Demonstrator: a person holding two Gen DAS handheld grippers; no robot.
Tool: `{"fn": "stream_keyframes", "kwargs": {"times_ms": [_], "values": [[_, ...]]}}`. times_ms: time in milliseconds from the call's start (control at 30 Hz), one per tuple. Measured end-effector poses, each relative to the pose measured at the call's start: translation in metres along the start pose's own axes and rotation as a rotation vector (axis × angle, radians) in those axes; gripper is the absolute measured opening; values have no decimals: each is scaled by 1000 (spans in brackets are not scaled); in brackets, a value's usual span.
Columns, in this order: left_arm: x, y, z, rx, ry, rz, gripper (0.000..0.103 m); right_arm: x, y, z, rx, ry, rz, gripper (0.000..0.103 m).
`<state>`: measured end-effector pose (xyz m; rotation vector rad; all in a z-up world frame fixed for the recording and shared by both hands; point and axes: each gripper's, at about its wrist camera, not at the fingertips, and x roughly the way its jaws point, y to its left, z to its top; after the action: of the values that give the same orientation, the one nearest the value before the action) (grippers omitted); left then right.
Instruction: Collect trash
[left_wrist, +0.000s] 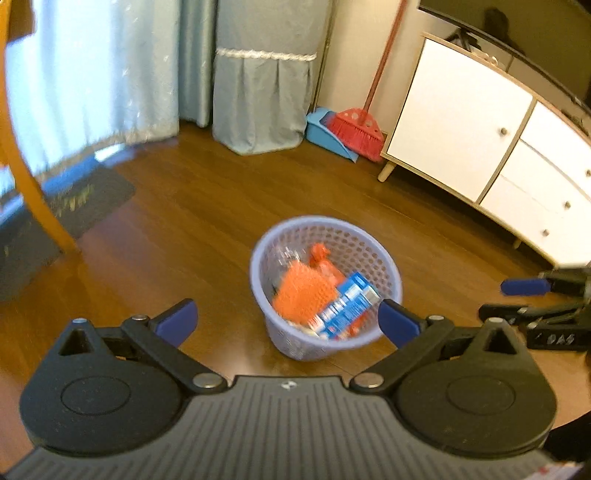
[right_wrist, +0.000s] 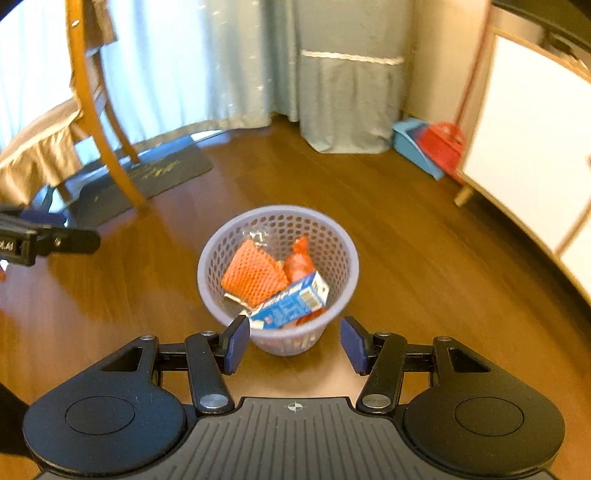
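Lavender perforated trash basket (right_wrist: 277, 258) stands upright on the wood floor (right_wrist: 406, 258), mid-room, just ahead of both grippers. Inside: blue-and-white carton (right_wrist: 291, 304) leaning against the near wall, orange mesh piece (right_wrist: 253, 277) beside it, an orange-red crumpled item (right_wrist: 299, 260) behind, possibly a bag, too blurred to tell; some clear plastic (right_wrist: 256, 234) near the far wall. Left gripper (left_wrist: 288, 325) jaws spread wide, empty, blue pads either side of the basket's near rim in the left wrist view. Right gripper (right_wrist: 294, 341) also spread apart, holding nothing, low in front of the basket. Beyond: grey doormat (right_wrist: 147, 177) and wooden chair (right_wrist: 92, 110) to the left, pale blue curtains (right_wrist: 207, 62) behind, blue dustpan (left_wrist: 328, 134) with red broom (left_wrist: 356, 131) in the corner, white cabinet (left_wrist: 472, 122) along the right.
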<state>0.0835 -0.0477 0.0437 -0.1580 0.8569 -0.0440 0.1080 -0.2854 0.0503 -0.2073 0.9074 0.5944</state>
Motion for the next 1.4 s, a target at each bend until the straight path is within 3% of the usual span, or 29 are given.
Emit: {"fn": "stream_keyframes", "kwargs": {"times_ms": [167, 300, 633, 1000, 1400], "values": [[-13, -6, -30, -10, 13, 29, 102, -12, 13, -29, 73, 13, 0, 52], [-26, -18, -52, 42, 1, 65, 102, -25, 28, -43, 94, 4, -6, 52], [-48, -22, -99, -16, 1, 84, 102, -44, 46, -78, 135, -5, -38, 52], [-48, -30, -119, 21, 29, 98, 102, -55, 53, -92, 160, -41, -51, 52], [-44, -22, -126, -22, 45, 111, 102, -48, 63, -95, 127, -18, -78, 52]]}}
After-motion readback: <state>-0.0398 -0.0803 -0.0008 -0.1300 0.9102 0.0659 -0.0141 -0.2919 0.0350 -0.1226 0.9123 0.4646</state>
